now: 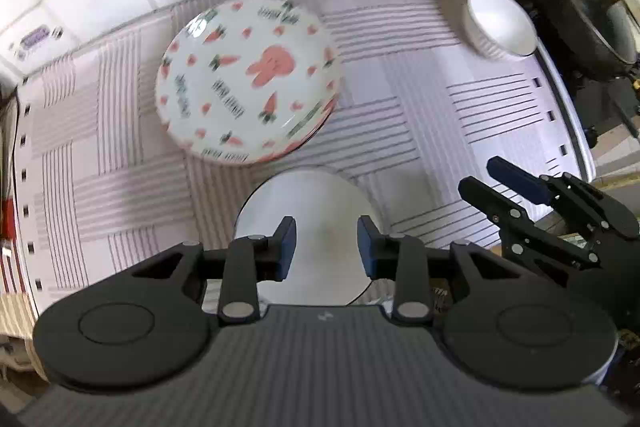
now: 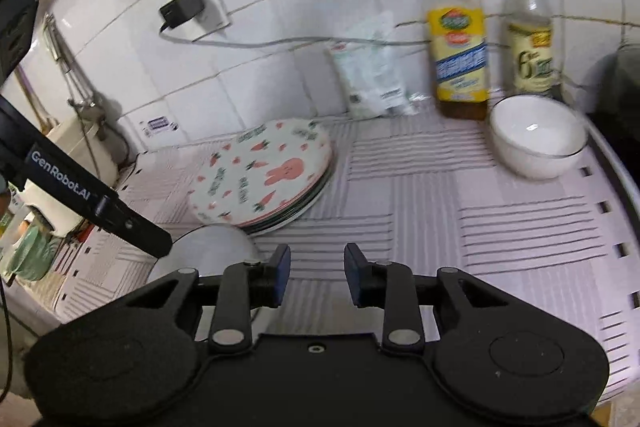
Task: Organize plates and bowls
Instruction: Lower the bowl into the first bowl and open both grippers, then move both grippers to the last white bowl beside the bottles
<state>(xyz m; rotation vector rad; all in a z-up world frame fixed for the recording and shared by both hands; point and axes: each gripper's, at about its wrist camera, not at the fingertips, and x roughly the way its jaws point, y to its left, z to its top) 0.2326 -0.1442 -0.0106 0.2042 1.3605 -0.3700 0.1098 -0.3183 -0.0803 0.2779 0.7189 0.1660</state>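
Observation:
A stack of rabbit-and-carrot patterned plates [image 1: 248,79] lies on the striped mat, also in the right wrist view [image 2: 264,175]. A plain white bowl [image 1: 308,227] sits at the mat's near edge, right under my left gripper [image 1: 327,245], which is open and empty above it. The same bowl [image 2: 208,251] shows in the right wrist view, left of my right gripper [image 2: 316,273], which is open and empty. A second white bowl [image 1: 500,23] stands at the far right near the bottles, also seen from the right wrist [image 2: 536,135]. The right gripper [image 1: 516,193] appears in the left view.
Two bottles [image 2: 456,27] [image 2: 528,23] and a white packet [image 2: 372,67] stand against the tiled wall. A dark wok [image 1: 580,15] sits right of the mat. A plug and cable [image 2: 180,11] hang on the wall. The striped mat [image 2: 480,219] covers the counter.

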